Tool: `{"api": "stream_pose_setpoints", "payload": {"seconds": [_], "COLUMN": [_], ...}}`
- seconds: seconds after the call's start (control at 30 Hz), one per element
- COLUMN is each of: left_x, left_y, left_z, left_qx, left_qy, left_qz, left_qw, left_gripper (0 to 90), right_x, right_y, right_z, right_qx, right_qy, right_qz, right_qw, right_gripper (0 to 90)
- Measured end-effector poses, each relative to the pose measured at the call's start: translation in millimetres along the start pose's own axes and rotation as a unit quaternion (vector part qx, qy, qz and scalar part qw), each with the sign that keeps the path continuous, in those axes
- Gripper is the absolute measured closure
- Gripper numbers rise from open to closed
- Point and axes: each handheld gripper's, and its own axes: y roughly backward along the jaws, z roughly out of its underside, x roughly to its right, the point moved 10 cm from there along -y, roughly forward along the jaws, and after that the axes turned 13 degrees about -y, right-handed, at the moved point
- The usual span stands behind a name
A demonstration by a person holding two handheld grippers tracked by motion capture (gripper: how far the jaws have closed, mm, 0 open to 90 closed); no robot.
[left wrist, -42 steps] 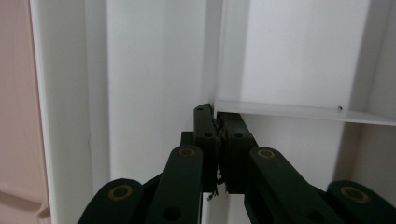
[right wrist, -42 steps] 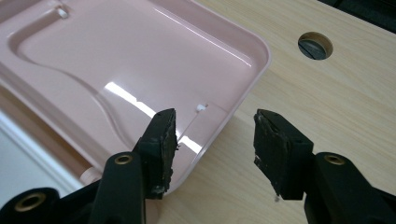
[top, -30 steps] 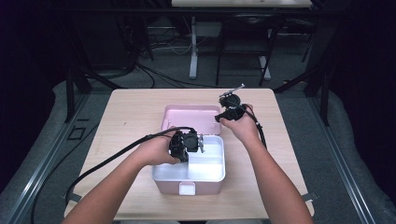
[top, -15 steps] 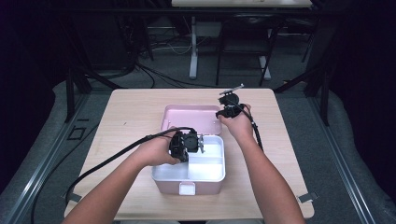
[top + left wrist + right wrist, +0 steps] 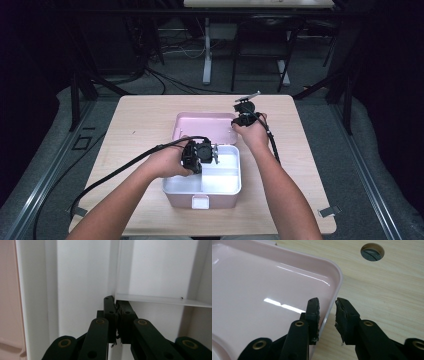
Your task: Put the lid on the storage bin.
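A pink box with a white divided tray inside stands at the table's front. Its open pink lid lies flat behind it. My left gripper reaches into the tray from the left. In the left gripper view it is shut on a thin white divider wall. My right gripper sits at the lid's right rear corner. In the right gripper view it straddles the lid's rim, one pad inside and one outside. Its jaws have just been closing, and a gap still shows by the outer pad.
The light wooden table has a round cable hole just beyond the lid's corner. A black cable trails from the left gripper over the table's front left edge. Dark floor, cables and frames surround the table.
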Motion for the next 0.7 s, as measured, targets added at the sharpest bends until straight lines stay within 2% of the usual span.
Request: {"api": "stream_pose_setpoints", "payload": {"seconds": [0.13, 0.23, 0.3, 0.33, 0.43, 0.53, 0.6, 0.7], "left_x": [0.0, 0.0, 0.0, 0.0, 0.0, 0.0, 0.1, 0.0], "left_y": [-0.1, 0.0, 0.0, 0.0, 0.0, 0.1, 0.0, 0.1], "left_z": [-0.1, 0.0, 0.0, 0.0, -0.1, -0.1, -0.1, -0.2], "left_qx": [0.0, -0.001, -0.002, -0.002, -0.002, -0.002, -0.002, -0.003], "left_qy": [0.0, 0.0, 0.0, 0.0, 0.0, 0.0, 0.0, 0.0], "left_qz": [0.0, -0.001, -0.001, -0.002, -0.003, -0.003, -0.002, -0.003], "left_qw": [1.0, 1.0, 1.0, 1.0, 1.0, 1.0, 1.0, 1.0], "left_gripper": [86.9, 86.8, 86.8, 86.8, 86.8, 86.8, 86.8, 86.8], "right_x": [0.1, -0.4, 0.1, -0.8, -0.7, -1.3, -1.0, -2.2], "right_y": [-1.8, -3.2, -4.2, -3.9, -2.7, -0.5, 1.8, 4.4], "right_z": [0.9, 3.0, 1.8, 1.8, 2.2, 1.8, 1.6, -0.2], "right_qx": [0.0, -0.012, -0.004, -0.005, -0.009, -0.01, -0.012, -0.005], "right_qy": [-0.003, -0.011, -0.017, -0.021, -0.02, -0.03, -0.027, -0.031], "right_qz": [0.011, -0.001, 0.004, -0.002, -0.002, -0.009, -0.007, -0.012], "right_qw": [0.9999, 0.9999, 0.9998, 0.9998, 0.9998, 0.9995, 0.9995, 0.9994], "right_gripper": [71.4, 72.5, 73.4, 75.8, 76.2, 76.9, 77.5, 78.2]}}
